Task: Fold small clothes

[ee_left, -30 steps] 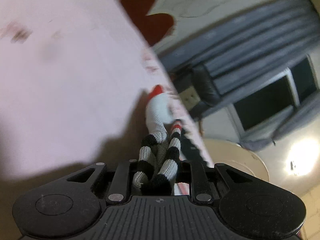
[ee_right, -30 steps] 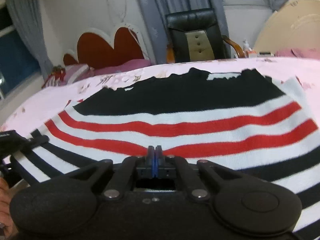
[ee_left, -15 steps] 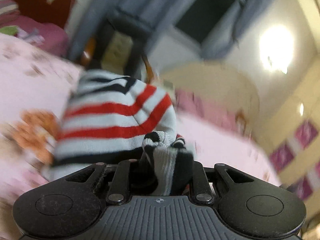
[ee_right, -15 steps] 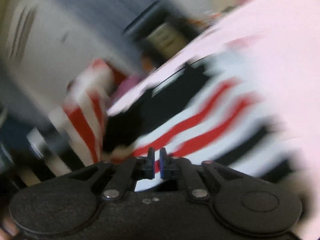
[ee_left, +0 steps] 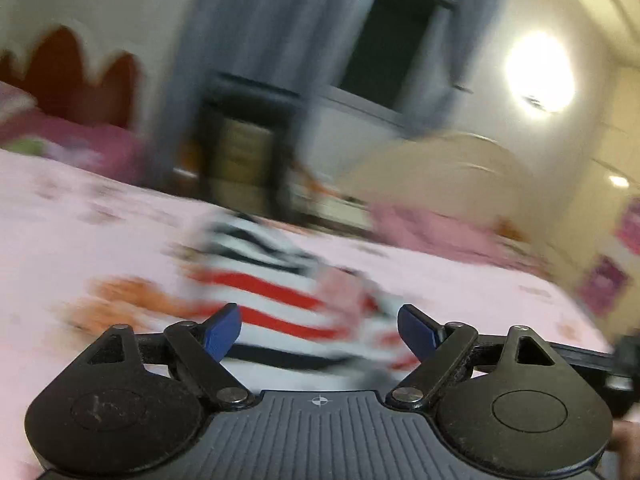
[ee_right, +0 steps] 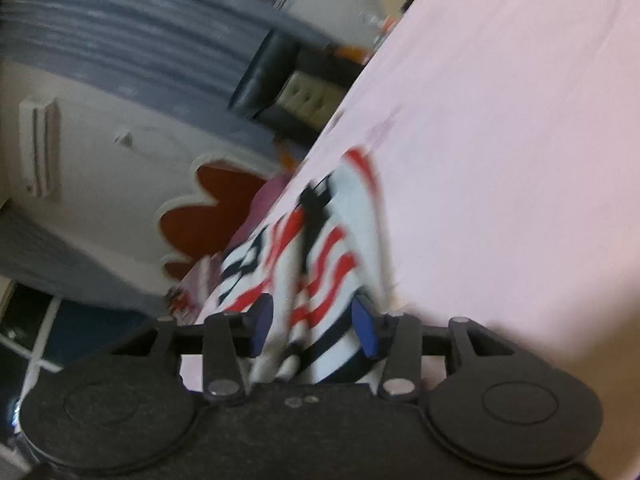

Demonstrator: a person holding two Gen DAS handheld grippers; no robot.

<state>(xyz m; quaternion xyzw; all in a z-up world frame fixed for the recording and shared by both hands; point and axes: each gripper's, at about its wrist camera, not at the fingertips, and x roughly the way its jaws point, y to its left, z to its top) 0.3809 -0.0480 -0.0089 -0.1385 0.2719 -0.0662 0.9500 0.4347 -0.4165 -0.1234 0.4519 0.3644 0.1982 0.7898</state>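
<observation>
- Pink bedspread [ee_left: 80, 220] fills the left wrist view, with a dark chair [ee_left: 244, 148] and grey curtains behind, all blurred.
- My left gripper [ee_left: 320, 330] is opening, its blue pads wide apart and grasping nothing.
- Beyond those pads the striped sweater [ee_left: 272, 280] lies bunched on the bed, red, white and black bands showing; I judge it was set down there to finish a fold.
- Bare bedspread lies open on both sides of it.
- In the right wrist view the room is tilted, with the heart-shaped headboard [ee_right: 208, 208] at left.
- My right gripper [ee_right: 314, 328] is opening; sweater cloth passes between its pads, which look clear of it.
- Open pink bedspread stretches away to the right.
</observation>
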